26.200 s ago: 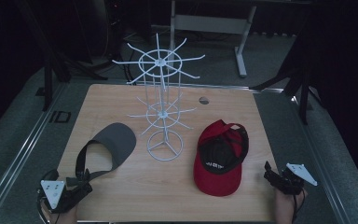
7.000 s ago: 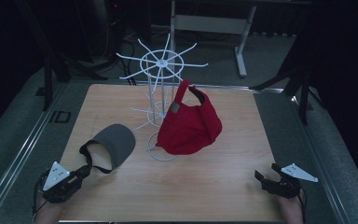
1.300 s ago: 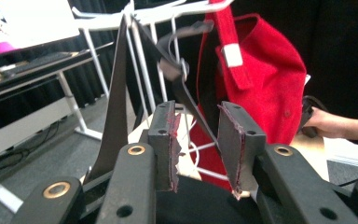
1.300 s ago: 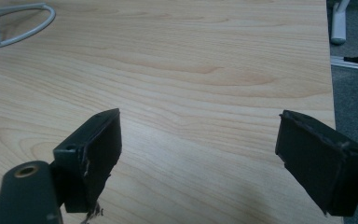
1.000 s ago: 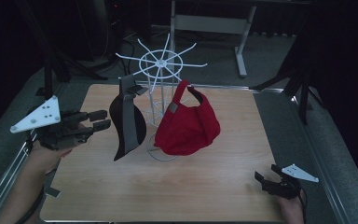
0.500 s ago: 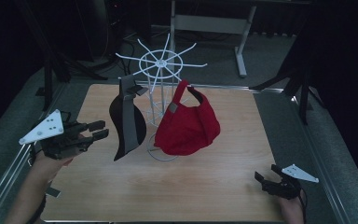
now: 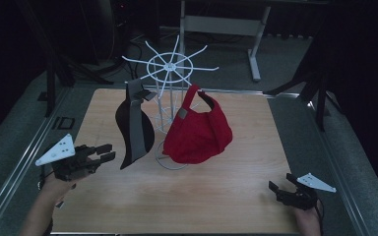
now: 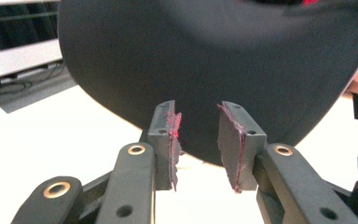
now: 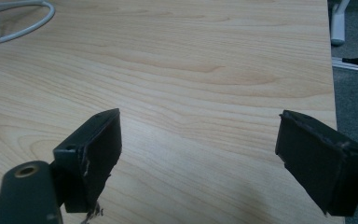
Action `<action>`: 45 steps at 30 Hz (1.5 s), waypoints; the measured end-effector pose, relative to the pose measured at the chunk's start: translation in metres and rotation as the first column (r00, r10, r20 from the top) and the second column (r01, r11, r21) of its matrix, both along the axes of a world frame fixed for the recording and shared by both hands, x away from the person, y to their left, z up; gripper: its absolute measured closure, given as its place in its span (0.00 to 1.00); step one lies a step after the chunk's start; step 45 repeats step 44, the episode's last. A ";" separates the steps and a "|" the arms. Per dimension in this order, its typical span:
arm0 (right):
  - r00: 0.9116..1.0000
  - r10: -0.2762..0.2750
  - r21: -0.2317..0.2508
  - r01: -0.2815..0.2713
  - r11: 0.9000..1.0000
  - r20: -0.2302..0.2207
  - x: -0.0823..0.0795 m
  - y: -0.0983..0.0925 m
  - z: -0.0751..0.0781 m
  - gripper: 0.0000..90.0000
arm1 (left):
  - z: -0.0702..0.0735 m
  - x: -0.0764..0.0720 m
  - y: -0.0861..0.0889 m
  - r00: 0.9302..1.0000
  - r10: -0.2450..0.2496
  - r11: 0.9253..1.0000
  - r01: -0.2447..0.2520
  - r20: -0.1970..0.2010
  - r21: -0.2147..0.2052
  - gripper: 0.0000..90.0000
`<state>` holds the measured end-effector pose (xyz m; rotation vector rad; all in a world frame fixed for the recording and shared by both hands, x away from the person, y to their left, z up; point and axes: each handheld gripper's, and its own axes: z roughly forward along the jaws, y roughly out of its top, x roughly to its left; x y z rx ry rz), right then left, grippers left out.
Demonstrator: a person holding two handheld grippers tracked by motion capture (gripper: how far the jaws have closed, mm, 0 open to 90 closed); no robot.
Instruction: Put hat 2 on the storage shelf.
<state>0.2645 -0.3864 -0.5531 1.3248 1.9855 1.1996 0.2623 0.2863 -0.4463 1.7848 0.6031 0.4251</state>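
High view shows a white wire rack (image 7: 170,105) on the worktop (image 7: 216,196). A red cap (image 7: 197,132) hangs on its right side and a grey visor (image 7: 135,128) on its left, both seemingly put there for display. Left gripper (image 7: 101,153), released, hovers just left of the visor; right gripper (image 7: 278,189), wide apart, rests well away with free wood around.

We find no readable text, brand, number or sign in any view. The red cap (image 7: 197,132) carries a small grey patch near its crown, on the side facing the white wire rack (image 7: 170,73), but we cannot make out any lettering on it. A dark outlined marking lies on the floor just left of the surface (image 7: 177,196), and we cannot read it.
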 end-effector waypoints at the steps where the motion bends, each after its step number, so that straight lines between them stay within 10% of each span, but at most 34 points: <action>1: 1.000 0.000 0.000 0.000 1.000 0.000 0.000 0.000 0.000 0.16 | 0.000 0.000 0.000 1.000 0.000 1.000 0.000 0.000 0.000 0.75; 12: 1.000 0.000 0.004 0.000 1.000 0.003 0.000 0.000 0.000 0.16 | -0.041 -0.007 0.002 0.998 0.031 0.999 -0.032 -0.060 -0.009 0.75; 45: 1.000 -0.005 -0.005 0.005 1.000 0.002 0.000 0.000 0.000 0.16 | -0.096 -0.032 0.014 0.985 0.130 0.991 -0.132 -0.117 -0.011 0.75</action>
